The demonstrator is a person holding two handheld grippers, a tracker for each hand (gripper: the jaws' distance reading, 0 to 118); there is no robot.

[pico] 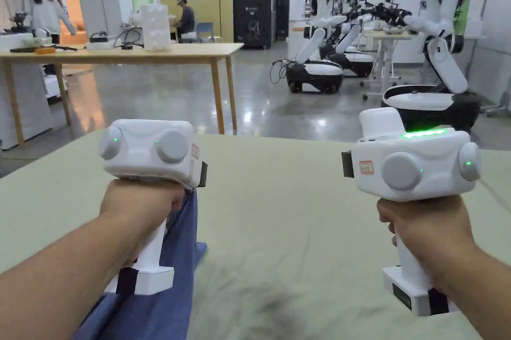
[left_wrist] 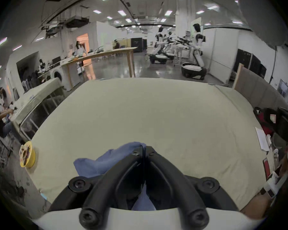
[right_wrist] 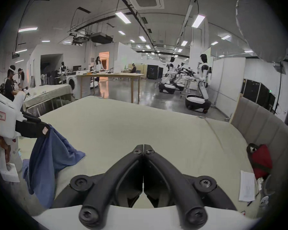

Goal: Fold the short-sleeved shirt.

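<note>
A blue short-sleeved shirt [pico: 169, 276] hangs in a bunch from my left gripper [left_wrist: 143, 148], whose black jaws are shut on a pinch of its cloth. The shirt [right_wrist: 47, 152] drapes down from that gripper [right_wrist: 46, 129] and its lower part rests on the pale green table cover [pico: 299, 206]. Blue cloth [left_wrist: 113, 160] spills out to the left of the jaws. My right gripper [right_wrist: 143, 146] is held above the table to the right of the shirt, jaws shut together with nothing between them. In the head view both white gripper bodies are held up by hands, left [pico: 149, 154] and right [pico: 414, 164].
A padded grey panel [right_wrist: 263, 127] stands along the table's right side, with a red bag [right_wrist: 261, 160] and papers [right_wrist: 247, 185] beside it. A yellow tub [left_wrist: 27, 154] sits at the left edge. Beyond are a wooden table [pico: 149, 54], white robots [pico: 439, 31] and people.
</note>
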